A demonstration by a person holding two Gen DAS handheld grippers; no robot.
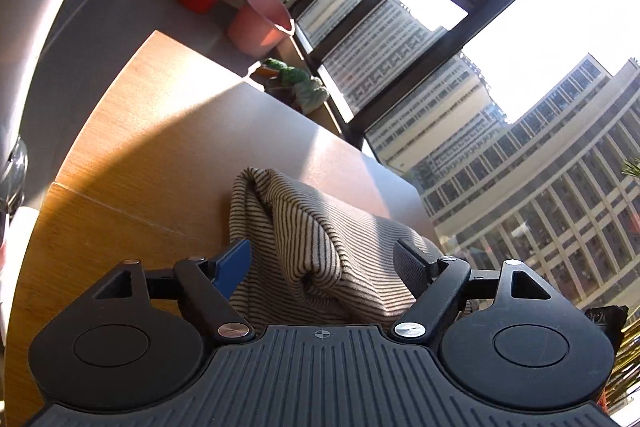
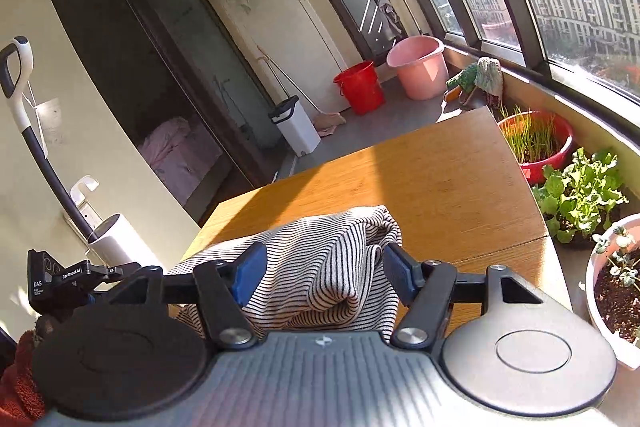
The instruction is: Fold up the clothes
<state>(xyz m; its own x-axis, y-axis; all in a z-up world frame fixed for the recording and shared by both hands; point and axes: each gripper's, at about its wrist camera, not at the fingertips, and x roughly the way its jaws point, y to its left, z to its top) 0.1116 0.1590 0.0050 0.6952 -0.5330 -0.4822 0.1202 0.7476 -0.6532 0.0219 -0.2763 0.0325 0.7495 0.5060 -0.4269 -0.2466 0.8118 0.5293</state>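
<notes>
The striped garment [image 1: 320,247] lies bunched on the desk [image 1: 140,147], near its front edge, and serves here as the landmark. The left tool [image 1: 324,263] is spread on either side of the garment's fold; its fingers [image 1: 236,263] stand beside the cloth, with no clear squeeze to be seen. The right tool [image 2: 320,267] is likewise spread about the garment's other end, its blue pads [image 2: 250,273] just beside or barely touching the cloth, which sags between them unpinched. The step in hand is judged to be a release after a fold, so both tools are best drawn straight back from the garment, without any sideways drag, so that the layers are not pulled askew; loose cloth should be checked for snagging on a pad before withdrawal. The fold looks lumpy, so a flattening pass or a fresh pinch at the corners is probably needed next. Counted: one garment, two tools, one desk. Beyond the garment, past the desk's far end, two buckets are seen, one red bucket [image 2: 360,87] and one pink bucket [image 2: 420,67], with one white bin [image 2: 296,125] to their left. To the right of the garment, beside the desk, three planters are counted: a red basin [image 2: 548,163] of grass-like shoots, a leafy plant [image 2: 580,187] and a white pot [image 2: 600,291].
</notes>
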